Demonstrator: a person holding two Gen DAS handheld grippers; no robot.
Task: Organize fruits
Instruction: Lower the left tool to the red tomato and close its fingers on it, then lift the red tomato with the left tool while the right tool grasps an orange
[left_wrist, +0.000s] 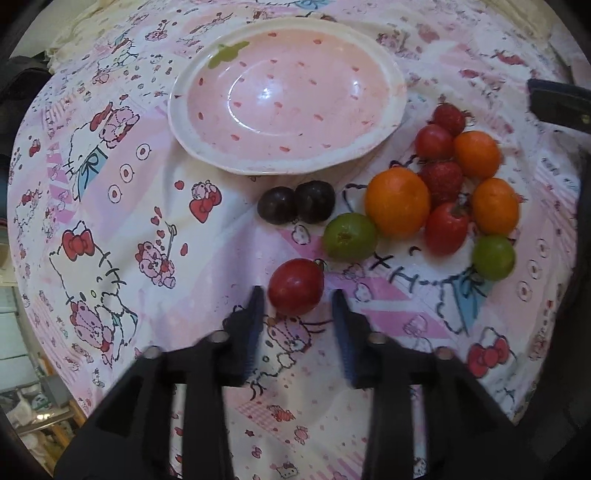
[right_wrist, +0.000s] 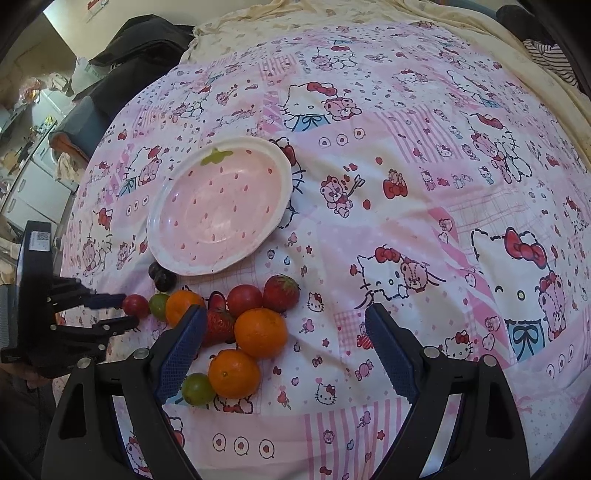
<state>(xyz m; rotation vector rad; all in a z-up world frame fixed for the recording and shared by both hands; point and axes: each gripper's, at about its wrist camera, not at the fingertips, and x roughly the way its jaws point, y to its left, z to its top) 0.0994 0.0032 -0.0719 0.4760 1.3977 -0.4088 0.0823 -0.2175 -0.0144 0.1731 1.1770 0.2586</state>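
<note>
A pink strawberry-shaped plate (left_wrist: 192, 125) lies empty on the Hello Kitty cloth; it also shows in the right wrist view (right_wrist: 159, 236). My left gripper (left_wrist: 298, 295) is open, its tips on either side of a red plum (left_wrist: 295, 286), not closed on it. Beyond lie two dark plums (left_wrist: 295, 203), a green fruit (left_wrist: 350, 236), several oranges (left_wrist: 397, 201), strawberries (left_wrist: 441, 179) and red plums. My right gripper (right_wrist: 286, 321) is open and empty, hovering over the cloth beside the fruit pile (right_wrist: 260, 332).
The left gripper (right_wrist: 129, 312) shows in the right wrist view at the left, by the small red plum (right_wrist: 136, 305). Dark clothing (right_wrist: 140, 44) and a cream blanket (right_wrist: 480, 22) lie at the bed's far side. Room clutter stands at the left.
</note>
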